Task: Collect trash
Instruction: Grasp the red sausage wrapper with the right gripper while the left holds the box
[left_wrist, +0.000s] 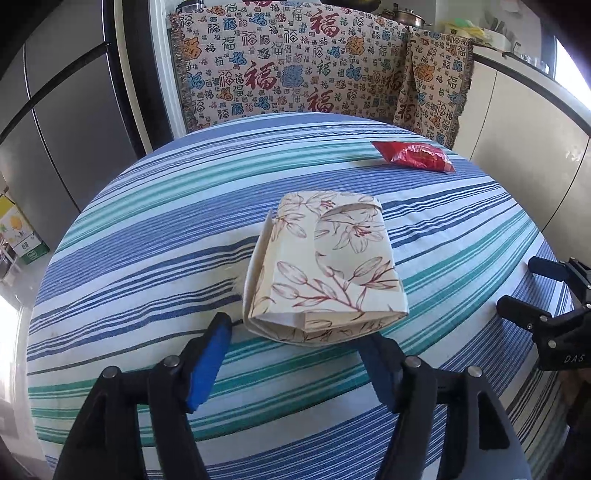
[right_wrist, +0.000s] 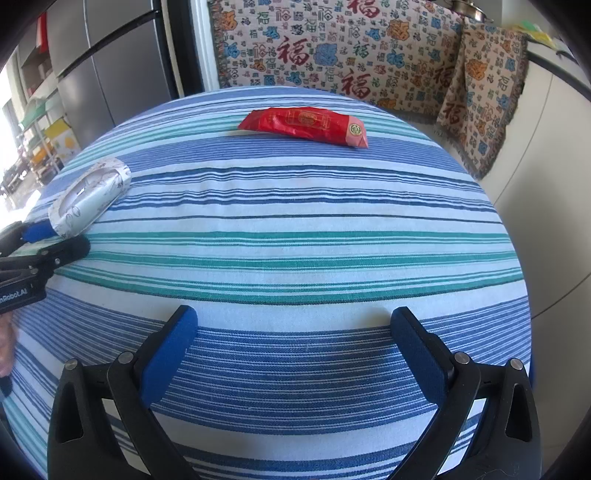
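A cream paper bag with a red flower print (left_wrist: 321, 266) lies flat on the striped table (left_wrist: 147, 229), its bottom fold toward me. My left gripper (left_wrist: 299, 332) is open, its fingertips at either side of the bag's near end. The bag also shows in the right wrist view (right_wrist: 88, 195), far left, with the left gripper (right_wrist: 59, 240) beside it. A red snack wrapper (right_wrist: 306, 123) lies at the table's far side; it also shows in the left wrist view (left_wrist: 415, 155). My right gripper (right_wrist: 291, 325) is open and empty above the near table; it also shows in the left wrist view (left_wrist: 524, 284).
A patterned blanket (left_wrist: 295, 62) covers a seat behind the table. A grey fridge (left_wrist: 66, 110) stands at the left, white cabinets (left_wrist: 524, 122) at the right. A cardboard box (left_wrist: 18, 232) sits on the floor at the left.
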